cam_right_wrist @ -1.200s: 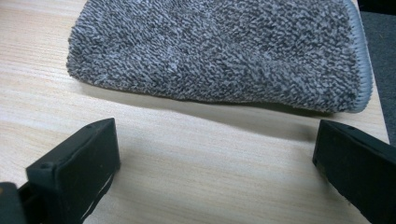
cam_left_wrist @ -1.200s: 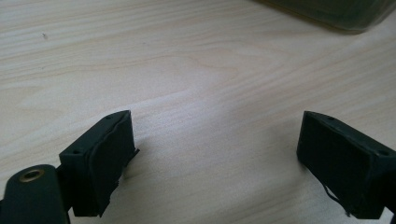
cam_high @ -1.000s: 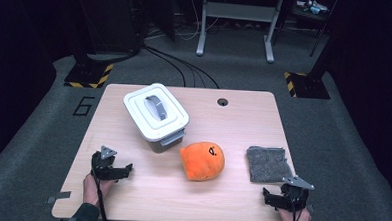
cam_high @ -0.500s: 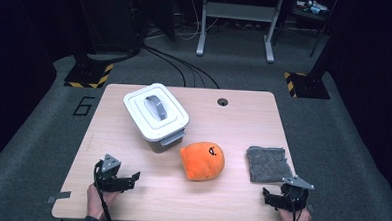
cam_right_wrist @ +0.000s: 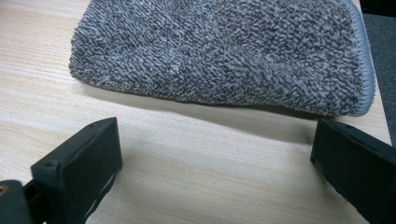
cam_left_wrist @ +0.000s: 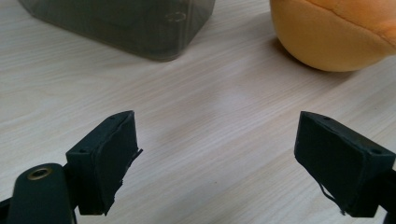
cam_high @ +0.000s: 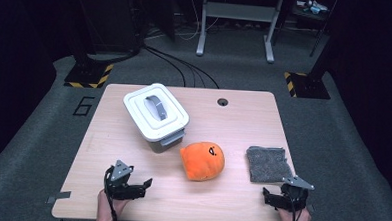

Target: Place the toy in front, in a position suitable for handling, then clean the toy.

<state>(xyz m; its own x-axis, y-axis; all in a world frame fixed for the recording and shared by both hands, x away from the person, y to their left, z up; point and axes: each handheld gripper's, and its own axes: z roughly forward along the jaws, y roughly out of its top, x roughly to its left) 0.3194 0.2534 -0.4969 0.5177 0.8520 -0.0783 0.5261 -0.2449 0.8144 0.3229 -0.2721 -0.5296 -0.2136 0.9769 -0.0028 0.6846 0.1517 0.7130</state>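
Orange plush toy (cam_high: 202,161) lies near the middle of the bench (cam_high: 233,117), just right of the white-lidded storage box (cam_high: 155,116) and well left of the grey folded cloth (cam_high: 267,163), so each item sits apart with room for jaws to come in around it. The left gripper (cam_high: 141,184) rests low at the bench's near left edge, its jaws spread wide and empty, aimed toward the box's dark wall (cam_left_wrist: 126,23) and the toy (cam_left_wrist: 331,32), likely ready to approach either. The right gripper (cam_high: 271,198) waits at the near right edge, jaws likewise apart and holding nothing, just short of the cloth (cam_right_wrist: 219,51)
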